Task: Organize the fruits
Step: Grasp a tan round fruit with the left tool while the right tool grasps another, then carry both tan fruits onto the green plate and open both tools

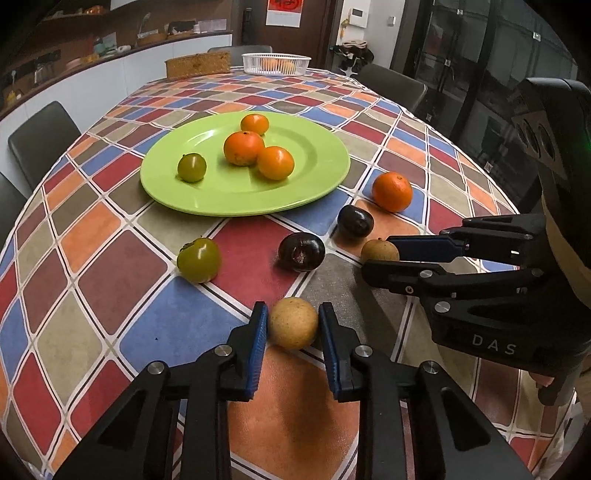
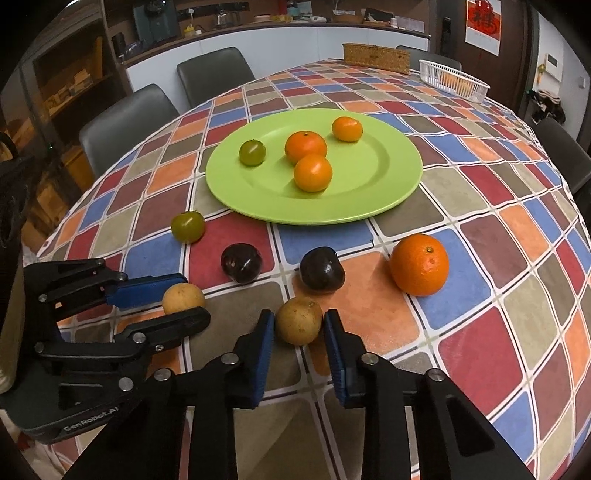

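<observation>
Pinching a round tan-brown fruit (image 1: 293,323) between its blue pads, the left gripper (image 1: 293,325) sits low over the near edge of the table; pads touch the fruit on both sides. Right gripper (image 2: 299,326) likewise clamped on a second round tan-brown fruit (image 2: 299,320), just right of the first. Both fruits look to rest on the tablecloth (image 1: 110,266), a checked cloth of red, blue, orange, grey and maroon squares with white-and-black borders, covering the whole table. Farther in, a round lime-green plastic plate (image 1: 321,155) sits mid-table holding three small orange mandarins (image 1: 243,147) bunched together and one small green tomato-like fruit (image 1: 191,167) to their left. Loose on the cloth between plate and grippers: another green tomato-like fruit (image 1: 198,259) at left, two dark purple plum-like fruits (image 1: 301,252) in the middle, well apart from the plate rim, and a larger bright orange (image 1: 392,192) at right near the plate. At the far table end, a white plastic slotted basket (image 1: 276,62) with orange fruit inside, and left of it a woven wicker box (image 1: 197,63). Dark padded chairs (image 2: 127,122) line the left side and far end. Room is dim: white counter with clutter along the far wall, dark shelving at left, a red poster (image 2: 484,18) on the far wall.
</observation>
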`<state>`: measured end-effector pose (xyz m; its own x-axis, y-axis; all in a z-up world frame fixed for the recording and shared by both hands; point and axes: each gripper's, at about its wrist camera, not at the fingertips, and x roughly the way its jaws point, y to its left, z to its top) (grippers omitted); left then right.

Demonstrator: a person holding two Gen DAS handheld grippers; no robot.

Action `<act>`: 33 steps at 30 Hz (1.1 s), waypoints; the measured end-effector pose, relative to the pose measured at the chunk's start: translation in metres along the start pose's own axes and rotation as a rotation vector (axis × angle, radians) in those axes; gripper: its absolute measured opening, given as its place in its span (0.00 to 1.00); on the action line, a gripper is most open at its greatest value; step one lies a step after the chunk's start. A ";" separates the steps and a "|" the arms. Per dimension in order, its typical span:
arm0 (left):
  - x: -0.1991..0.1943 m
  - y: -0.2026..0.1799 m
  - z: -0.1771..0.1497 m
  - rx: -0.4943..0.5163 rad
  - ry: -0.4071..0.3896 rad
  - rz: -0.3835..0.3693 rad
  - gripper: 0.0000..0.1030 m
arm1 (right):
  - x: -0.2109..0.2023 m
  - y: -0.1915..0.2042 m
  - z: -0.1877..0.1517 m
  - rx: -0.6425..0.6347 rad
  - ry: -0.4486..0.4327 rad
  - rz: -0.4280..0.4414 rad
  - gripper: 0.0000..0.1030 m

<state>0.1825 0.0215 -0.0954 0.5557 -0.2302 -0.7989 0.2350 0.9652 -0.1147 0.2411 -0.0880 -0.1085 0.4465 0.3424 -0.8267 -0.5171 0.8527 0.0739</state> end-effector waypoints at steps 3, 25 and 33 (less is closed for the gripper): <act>0.000 0.000 0.000 -0.005 0.000 -0.001 0.27 | -0.001 0.000 0.000 0.004 -0.001 0.003 0.27; -0.048 -0.008 0.015 0.019 -0.120 0.001 0.27 | -0.044 0.011 0.011 -0.004 -0.106 0.018 0.27; -0.060 -0.006 0.032 0.031 -0.170 0.018 0.27 | -0.058 0.010 0.025 0.011 -0.160 0.014 0.27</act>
<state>0.1737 0.0255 -0.0282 0.6864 -0.2328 -0.6890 0.2465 0.9658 -0.0807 0.2286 -0.0896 -0.0452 0.5505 0.4121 -0.7261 -0.5167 0.8513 0.0914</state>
